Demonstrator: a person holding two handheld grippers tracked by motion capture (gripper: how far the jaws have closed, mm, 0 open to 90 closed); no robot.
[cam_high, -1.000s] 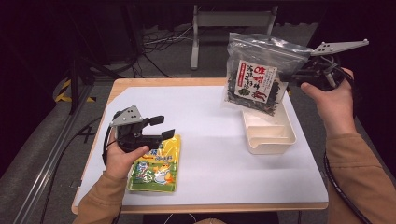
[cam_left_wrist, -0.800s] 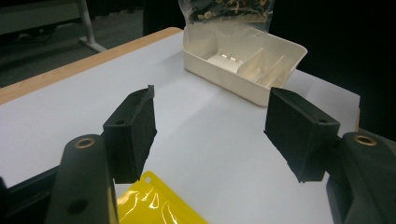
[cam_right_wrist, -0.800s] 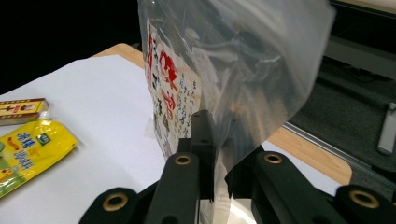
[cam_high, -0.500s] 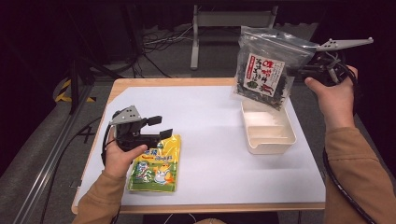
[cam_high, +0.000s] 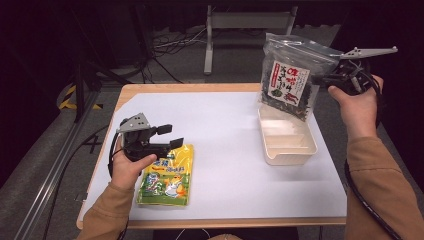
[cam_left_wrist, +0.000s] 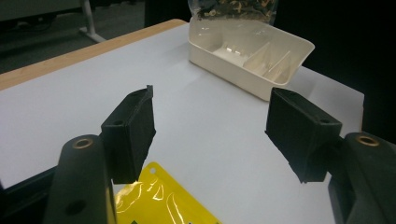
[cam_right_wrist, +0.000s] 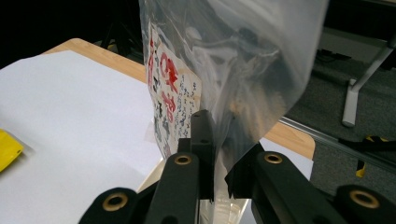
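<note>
A clear plastic bag of dark dried food (cam_high: 292, 80) with a red and white label hangs in the air above the far end of a cream divided tray (cam_high: 287, 142). My right gripper (cam_high: 325, 79) is shut on the bag's right edge; in the right gripper view the jaws pinch the bag (cam_right_wrist: 224, 84) between them. My left gripper (cam_high: 170, 137) stands open low over the table, at the top edge of a yellow snack packet (cam_high: 167, 175). In the left gripper view its jaws are wide apart with nothing between them, the yellow packet (cam_left_wrist: 159, 200) below and the tray (cam_left_wrist: 252, 53) ahead.
The white table top (cam_high: 220, 130) has a wooden rim. A metal stand and cables lie on the dark floor behind the table. A grey rail runs along the floor at the left.
The right hand has carried the bag a little to the right and lower, over the tray's far end. The left gripper has stayed where it was.
</note>
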